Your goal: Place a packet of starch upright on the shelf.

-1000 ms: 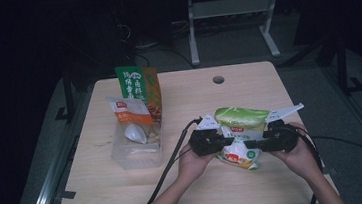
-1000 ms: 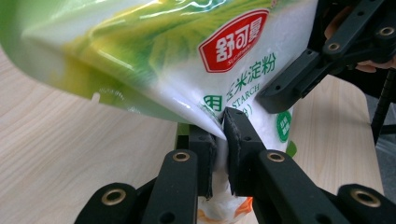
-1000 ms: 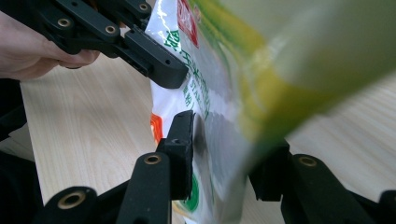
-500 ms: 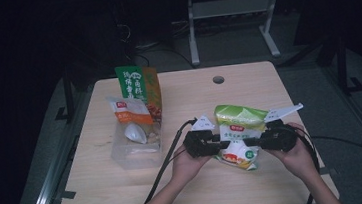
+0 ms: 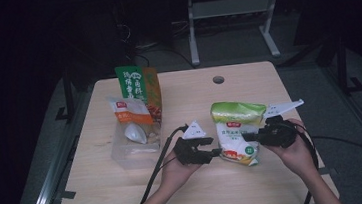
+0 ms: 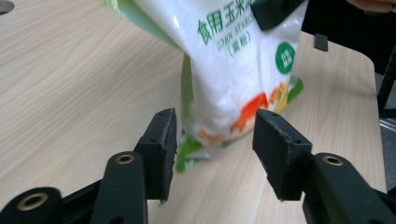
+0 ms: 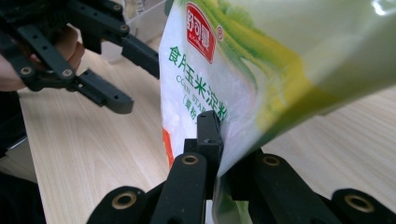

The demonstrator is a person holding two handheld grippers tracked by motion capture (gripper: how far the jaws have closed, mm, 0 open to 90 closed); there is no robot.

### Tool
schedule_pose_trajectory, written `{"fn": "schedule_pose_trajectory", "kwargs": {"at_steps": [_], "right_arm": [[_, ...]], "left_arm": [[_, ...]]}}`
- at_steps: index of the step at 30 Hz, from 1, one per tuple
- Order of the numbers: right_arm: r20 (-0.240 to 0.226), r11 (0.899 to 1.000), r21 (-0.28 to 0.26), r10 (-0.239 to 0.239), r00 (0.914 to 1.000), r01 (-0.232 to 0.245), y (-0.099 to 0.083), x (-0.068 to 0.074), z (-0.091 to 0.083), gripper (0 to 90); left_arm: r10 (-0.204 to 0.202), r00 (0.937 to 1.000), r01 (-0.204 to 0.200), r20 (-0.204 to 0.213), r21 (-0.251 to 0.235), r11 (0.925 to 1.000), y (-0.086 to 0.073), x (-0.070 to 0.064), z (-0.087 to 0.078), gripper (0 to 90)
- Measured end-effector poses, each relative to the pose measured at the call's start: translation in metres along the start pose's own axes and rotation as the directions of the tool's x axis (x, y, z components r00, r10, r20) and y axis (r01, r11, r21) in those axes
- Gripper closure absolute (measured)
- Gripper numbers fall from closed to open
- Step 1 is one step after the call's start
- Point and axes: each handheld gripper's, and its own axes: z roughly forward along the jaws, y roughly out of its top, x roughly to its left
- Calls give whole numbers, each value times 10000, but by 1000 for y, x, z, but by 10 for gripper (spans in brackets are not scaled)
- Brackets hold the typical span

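A white and green corn starch bag point(image 5: 237, 131) stands at the table's right middle. My right gripper point(image 5: 253, 137) is shut on the bag's edge, and in the right gripper view the bag point(image 7: 233, 79) is pinched between the jaws of this gripper point(image 7: 218, 140). My left gripper point(image 5: 215, 152) is open just left of the bag's bottom. In the left gripper view the bag point(image 6: 233, 70) stands just beyond the gap of that gripper point(image 6: 212, 140), apart from both pads.
A clear plastic box point(image 5: 135, 144) at the left middle holds an orange and white packet point(image 5: 130, 111), a green and orange bag point(image 5: 140, 86) and a white spoon-like item point(image 5: 134, 133). A round cable hole point(image 5: 218, 80) lies at the back. Cables trail off the front edge.
The bag has been tipped more upright and shifted slightly toward the person. My left gripper has let go of it and pulled back to the left, open.
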Motion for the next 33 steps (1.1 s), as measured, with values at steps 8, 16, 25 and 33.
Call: {"fn": "schedule_pose_trajectory", "kwargs": {"at_steps": [8, 16, 25, 33], "right_arm": [[169, 9999, -49, -97, 9998, 98, 11, 2, -1, 865], [115, 9999, -94, -113, 9999, 114, 21, 7, 3, 868], [-52, 9998, -94, -182, 9998, 181, 33, 12, 11, 870], [-201, 9990, -101, -426, 9989, 424, 49, 21, 16, 871]], "left_arm": [[75, 9996, -78, 275, 120, 9999, -13, -8, -15, 443], [321, 9992, -324, 240, 102, 9994, -25, -15, -30, 390], [445, 9989, -446, 131, 97, 9990, -41, -17, -45, 375], [394, 9992, -394, 78, 42, 9992, -52, -19, -58, 363]]}}
